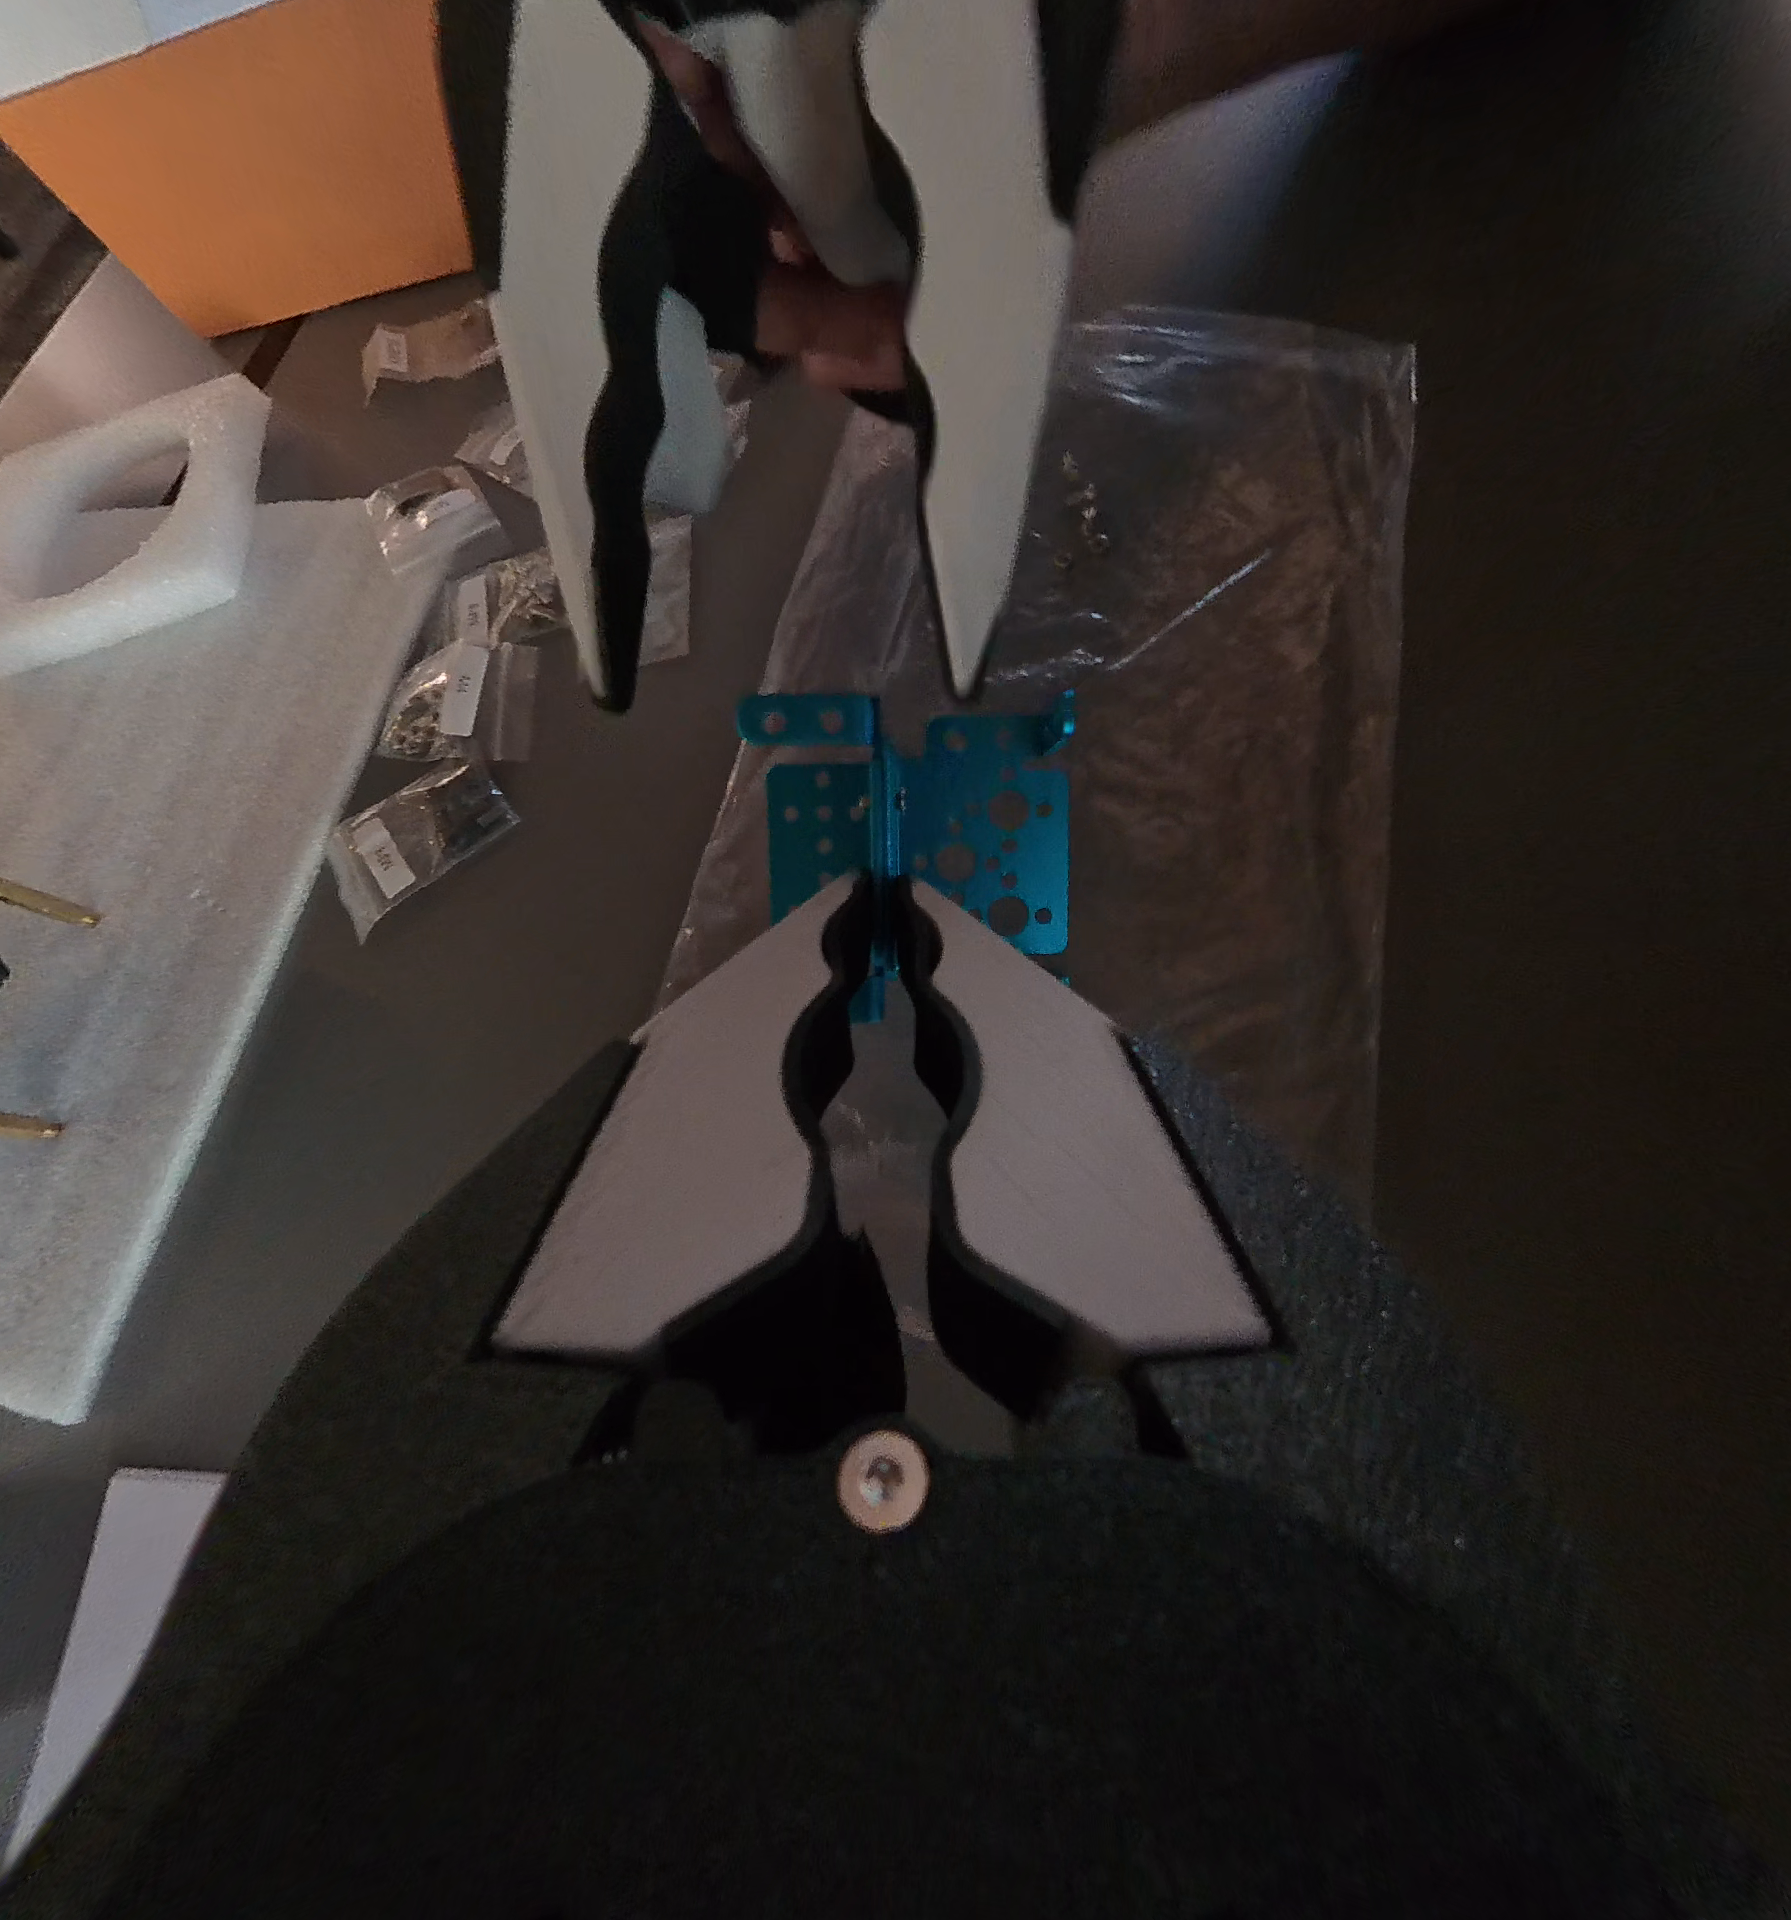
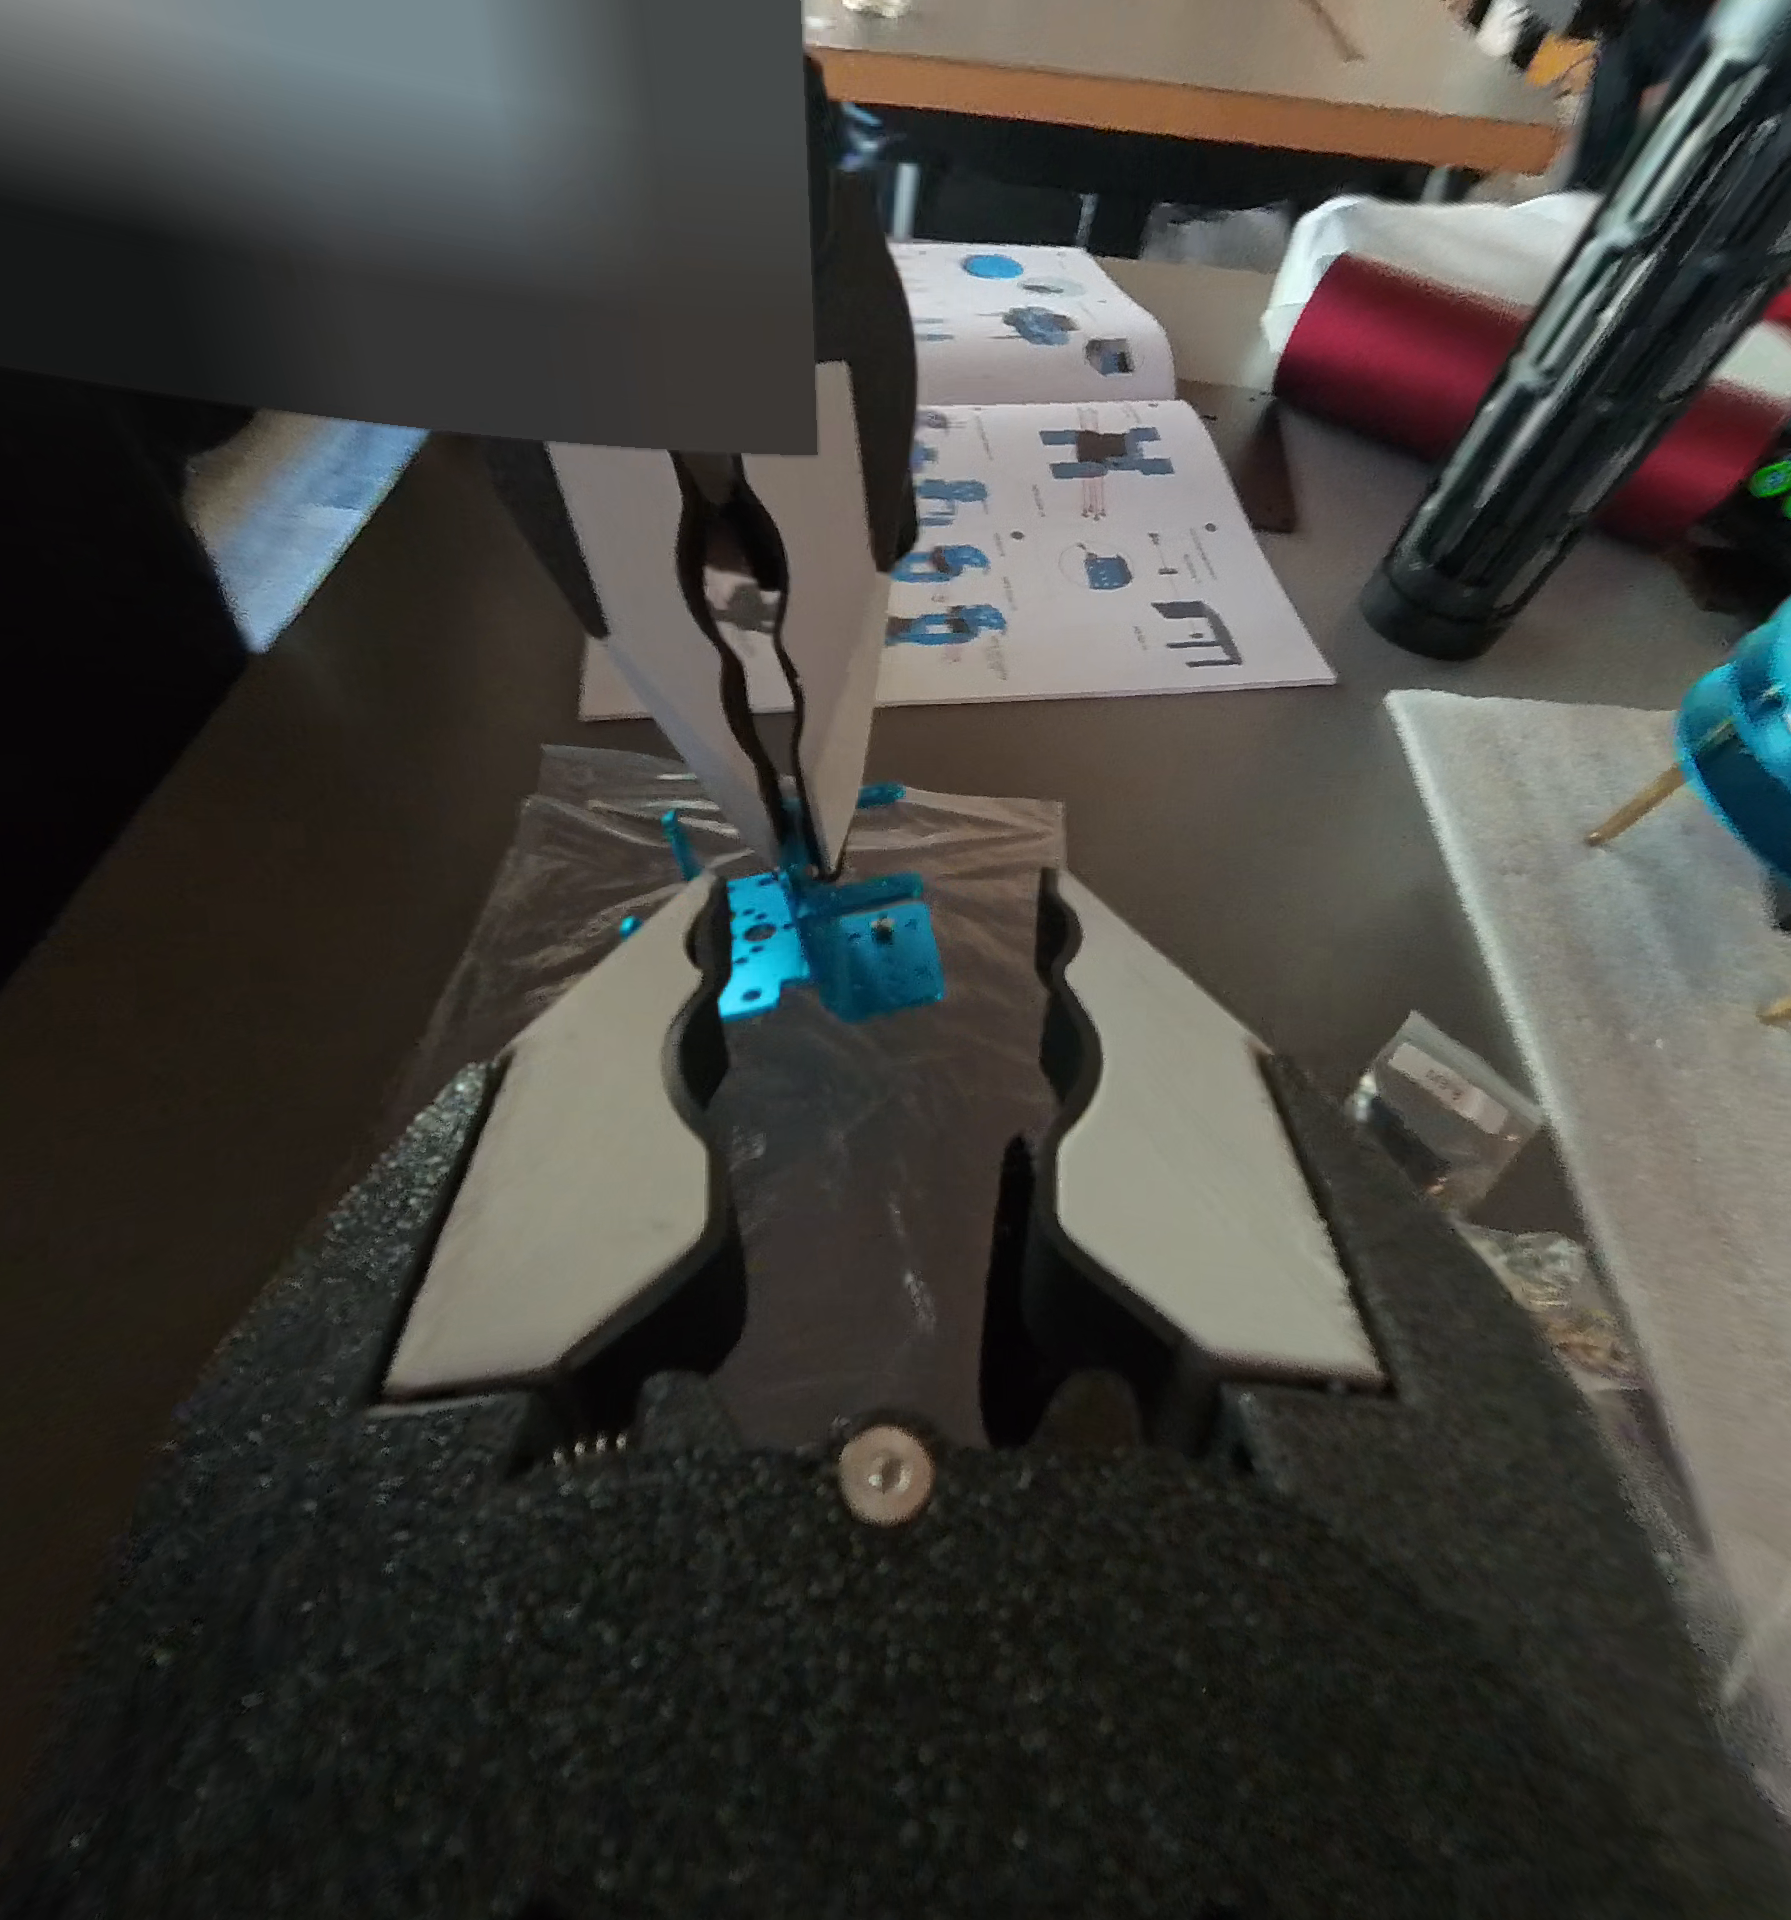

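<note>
A blue perforated metal bracket [image 1: 984, 831] with an upright flange lies on a clear plastic bag [image 1: 1203, 644] on the dark table. My left gripper [image 1: 886, 885] is shut on the upright flange. In the right wrist view the left gripper [image 2: 803, 857] comes down from above onto the bracket [image 2: 870, 961]. My right gripper [image 2: 880, 888] is open and empty, its fingertips on either side of the bracket, just short of it. In the left wrist view the right gripper [image 1: 789, 691] reaches in from the far side, open.
Small hardware bags [image 1: 434, 831], white foam pieces [image 1: 112, 520] and an orange box [image 1: 247, 177] lie to the left. An open instruction booklet [image 2: 1078, 540], a black cylinder [image 2: 1556, 364], a blue round assembly on brass standoffs [image 2: 1774, 748] and a foam sheet [image 2: 1597, 935] sit right. Less than 4 cm separates the two grippers' tips. It is some 25 cm from my right tips to the black cylinder [image 2: 1556, 364].
</note>
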`<state>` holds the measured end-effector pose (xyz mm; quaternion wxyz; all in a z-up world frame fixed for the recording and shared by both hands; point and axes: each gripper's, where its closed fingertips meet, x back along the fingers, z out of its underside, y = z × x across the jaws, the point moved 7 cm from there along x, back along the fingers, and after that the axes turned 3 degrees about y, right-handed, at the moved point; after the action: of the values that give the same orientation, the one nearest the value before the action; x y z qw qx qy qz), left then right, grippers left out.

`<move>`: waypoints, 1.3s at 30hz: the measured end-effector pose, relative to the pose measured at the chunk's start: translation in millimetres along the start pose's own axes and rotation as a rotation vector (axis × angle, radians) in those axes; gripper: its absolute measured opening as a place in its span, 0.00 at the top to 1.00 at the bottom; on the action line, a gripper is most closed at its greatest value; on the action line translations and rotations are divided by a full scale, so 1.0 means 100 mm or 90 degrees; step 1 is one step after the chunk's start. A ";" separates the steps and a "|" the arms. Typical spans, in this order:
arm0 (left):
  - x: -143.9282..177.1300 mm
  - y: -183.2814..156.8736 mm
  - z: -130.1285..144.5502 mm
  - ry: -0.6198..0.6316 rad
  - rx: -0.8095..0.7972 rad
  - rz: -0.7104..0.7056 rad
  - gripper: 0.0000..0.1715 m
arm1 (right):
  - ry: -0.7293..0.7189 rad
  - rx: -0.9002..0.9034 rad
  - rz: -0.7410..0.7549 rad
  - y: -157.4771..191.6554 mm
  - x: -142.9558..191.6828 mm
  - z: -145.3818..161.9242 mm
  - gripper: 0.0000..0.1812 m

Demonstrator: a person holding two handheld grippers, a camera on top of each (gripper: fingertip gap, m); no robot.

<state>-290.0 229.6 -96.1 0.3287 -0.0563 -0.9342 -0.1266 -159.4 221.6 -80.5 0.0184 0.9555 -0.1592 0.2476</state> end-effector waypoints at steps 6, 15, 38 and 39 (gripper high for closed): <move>0.11 -0.06 0.06 0.038 -0.083 0.066 0.98 | 0.160 -0.061 -0.237 -0.09 0.43 0.28 0.84; -0.05 -0.01 0.09 0.124 -0.213 0.090 0.98 | 0.384 0.072 -0.183 -0.03 0.30 0.61 0.90; -0.22 0.00 -0.05 0.106 -0.301 0.074 0.98 | 0.349 0.070 -0.171 -0.09 0.33 0.58 0.98; -0.23 0.00 -0.06 0.108 -0.306 0.073 0.98 | 0.322 0.064 -0.177 -0.10 0.34 0.52 0.98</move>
<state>-268.4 227.2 -106.4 0.3896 -0.1750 -0.8416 -0.3307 -104.1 214.9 -109.6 0.0438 0.8759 -0.0045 0.4806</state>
